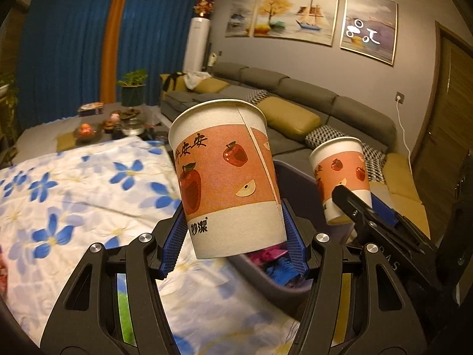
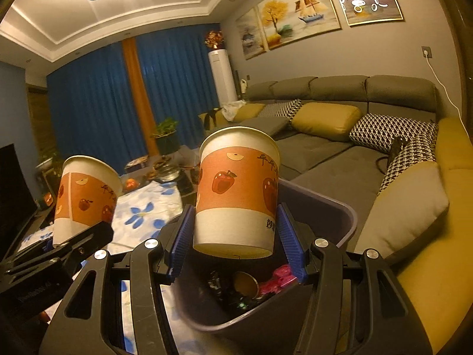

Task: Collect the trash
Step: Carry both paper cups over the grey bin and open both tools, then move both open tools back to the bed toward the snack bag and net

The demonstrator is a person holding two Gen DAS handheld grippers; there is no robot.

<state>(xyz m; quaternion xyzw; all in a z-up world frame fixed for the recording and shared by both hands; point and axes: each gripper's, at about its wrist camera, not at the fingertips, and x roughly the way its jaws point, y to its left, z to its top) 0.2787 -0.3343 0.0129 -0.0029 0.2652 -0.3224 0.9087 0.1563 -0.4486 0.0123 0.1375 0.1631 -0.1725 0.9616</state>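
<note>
My left gripper is shut on a paper cup with an orange apple band, held tilted above the near rim of a dark grey trash bin. My right gripper is shut on a second, matching paper cup, held upright over the same bin. The bin holds pink wrappers and other scraps. Each wrist view also shows the other gripper with its cup: the right one in the left wrist view, the left one in the right wrist view.
A table with a white cloth printed with blue flowers lies left of the bin. A grey sofa with yellow and patterned cushions runs along the right. Bowls, fruit and a potted plant stand at the table's far end.
</note>
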